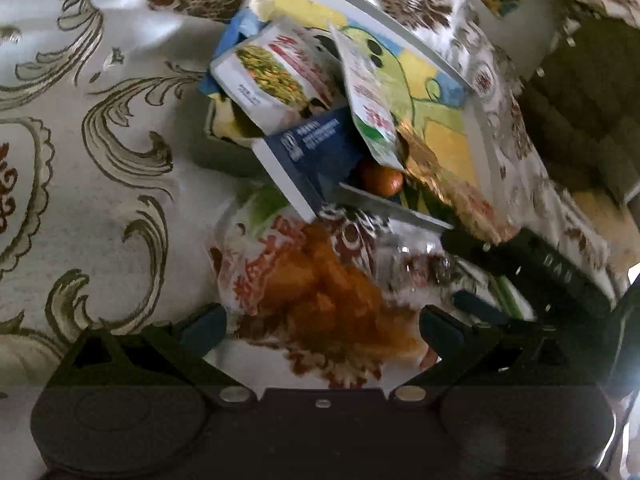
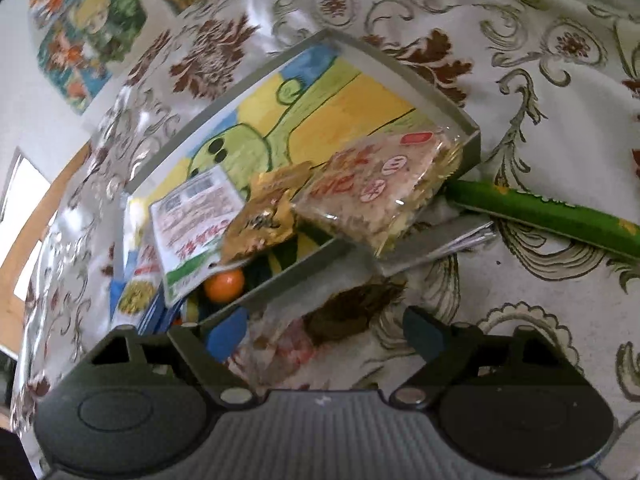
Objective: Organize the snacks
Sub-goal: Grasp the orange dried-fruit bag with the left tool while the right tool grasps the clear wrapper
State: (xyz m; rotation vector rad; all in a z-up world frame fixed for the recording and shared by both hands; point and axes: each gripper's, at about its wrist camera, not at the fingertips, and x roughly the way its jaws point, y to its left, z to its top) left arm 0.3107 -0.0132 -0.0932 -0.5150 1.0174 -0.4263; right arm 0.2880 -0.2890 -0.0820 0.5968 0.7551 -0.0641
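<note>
Between my spread left claw (image 1: 322, 330) fingers: clear bag of orange snacks (image 1: 320, 296) on the tablecloth (image 1: 100, 160), ungripped | just beyond: tray (image 1: 404, 206) near edge, packets piled inside | my right claw (image 2: 316, 332) wide open, empty, over the same bag, tray just ahead | green packet (image 2: 560, 216) beside tray's right corner

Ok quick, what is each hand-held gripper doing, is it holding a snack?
Left hand-held gripper: open, holding nothing, over the clear bag of orange snacks.
Right hand-held gripper: open, holding nothing, beside the tray.
</note>
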